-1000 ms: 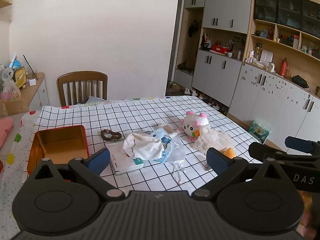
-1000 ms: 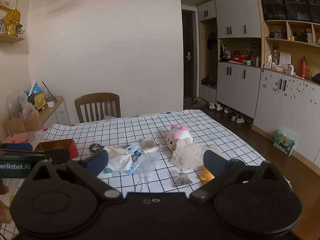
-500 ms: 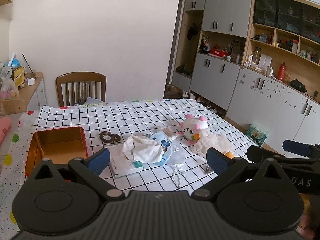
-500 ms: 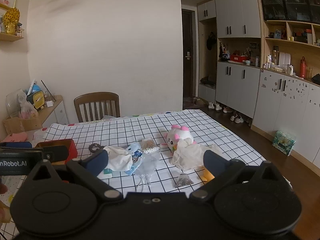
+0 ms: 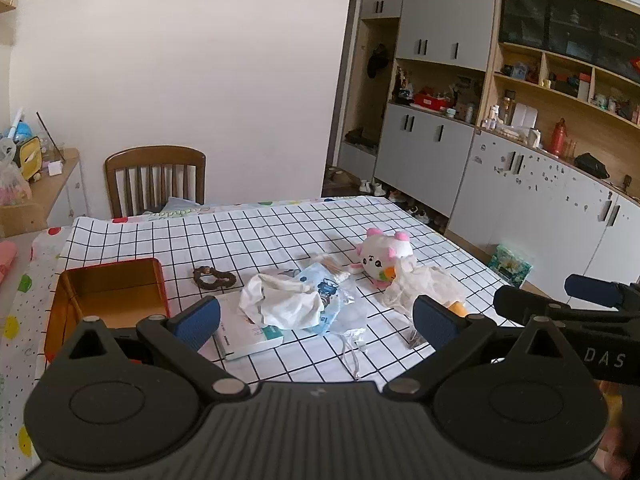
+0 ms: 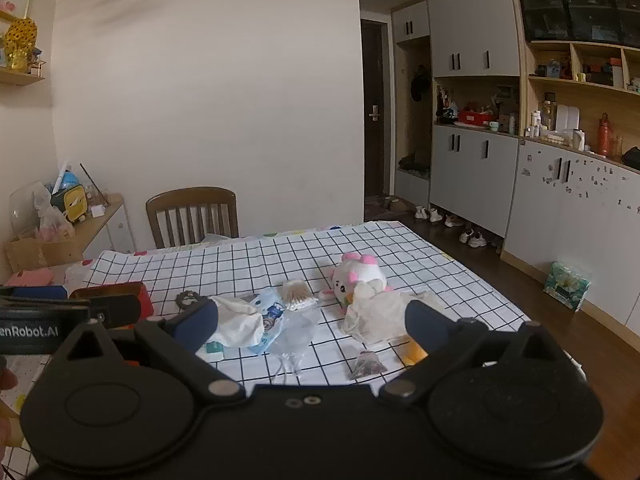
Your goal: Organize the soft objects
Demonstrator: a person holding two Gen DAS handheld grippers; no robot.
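A white-and-pink plush toy (image 5: 384, 256) lies on the checked tablecloth (image 5: 248, 232), partly on a crumpled clear bag (image 5: 424, 292). It also shows in the right wrist view (image 6: 358, 278). A crumpled white cloth (image 5: 280, 300) lies over a blue packet (image 5: 324, 292) and a thin book (image 5: 244, 332). An open red tin box (image 5: 108, 296) sits at the left. My left gripper (image 5: 316, 320) is open and empty, above the near table edge. My right gripper (image 6: 312, 320) is open and empty, beside it to the right.
A dark bead bracelet (image 5: 214, 278), a bundle of cotton swabs (image 6: 298, 294), a small dark packet (image 6: 366, 364) and an orange object (image 6: 414, 354) lie on the table. A wooden chair (image 5: 156, 180) stands at the far edge. Cabinets (image 5: 520, 184) line the right wall.
Both grippers have stayed open. The left view has shifted slightly, so the table objects sit a little lower and nearer. The right view is almost unchanged.
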